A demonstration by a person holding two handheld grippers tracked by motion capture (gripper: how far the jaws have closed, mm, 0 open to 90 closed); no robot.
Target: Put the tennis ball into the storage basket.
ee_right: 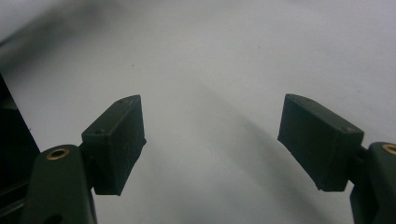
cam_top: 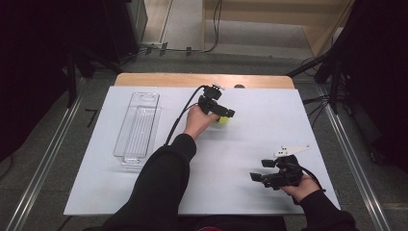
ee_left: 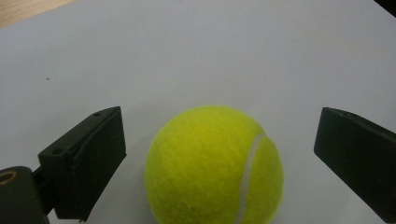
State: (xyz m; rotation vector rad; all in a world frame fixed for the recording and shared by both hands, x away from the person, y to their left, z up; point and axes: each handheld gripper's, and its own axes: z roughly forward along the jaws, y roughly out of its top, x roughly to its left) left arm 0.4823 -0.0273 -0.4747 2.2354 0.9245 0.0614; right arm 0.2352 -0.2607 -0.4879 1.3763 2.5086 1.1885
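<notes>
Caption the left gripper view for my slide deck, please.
Open left gripper straddling a yellow tennis ball on the white table.

Clear tray on white table

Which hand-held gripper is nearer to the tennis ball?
Left. The left hand-held gripper has the tennis ball between its open jaws, with gaps on both sides. The right hand-held gripper sits open near the table's front edge, well away from the ball.
</notes>
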